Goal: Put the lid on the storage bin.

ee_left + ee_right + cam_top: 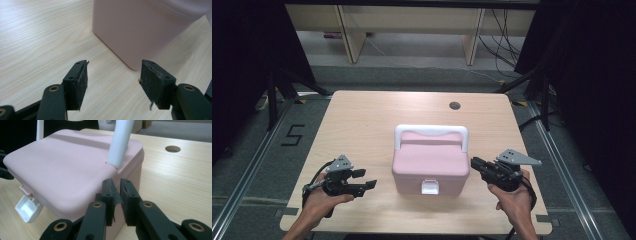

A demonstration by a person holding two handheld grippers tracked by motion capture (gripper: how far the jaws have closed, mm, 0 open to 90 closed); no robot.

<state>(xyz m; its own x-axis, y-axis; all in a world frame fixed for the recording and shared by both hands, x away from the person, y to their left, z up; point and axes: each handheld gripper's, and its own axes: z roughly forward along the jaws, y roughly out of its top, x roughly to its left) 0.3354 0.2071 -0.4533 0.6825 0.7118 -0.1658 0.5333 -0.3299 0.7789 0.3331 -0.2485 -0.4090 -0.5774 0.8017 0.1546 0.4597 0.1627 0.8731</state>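
A pink lidded box [430,160] with a white handle [432,131] stands mid-table, its lid down. A white latch [430,187] sits on its near face; in the right gripper view the latch [27,208] tilts outward from the box [70,167]. My left gripper [368,178] hovers left of the box, apart from it, open with nothing between its pads [113,77]; the box's lower corner [140,27] lies just ahead. My right gripper [474,163] is at the box's right side near the handle's foot [120,142]. Its jaws [117,187] are shut, holding nothing.
The wooden table [362,120] has a round cable hole [455,105] at the back right. Behind it are wooden furniture legs [352,35] and cables on the floor. Black stands flank the table on both sides.
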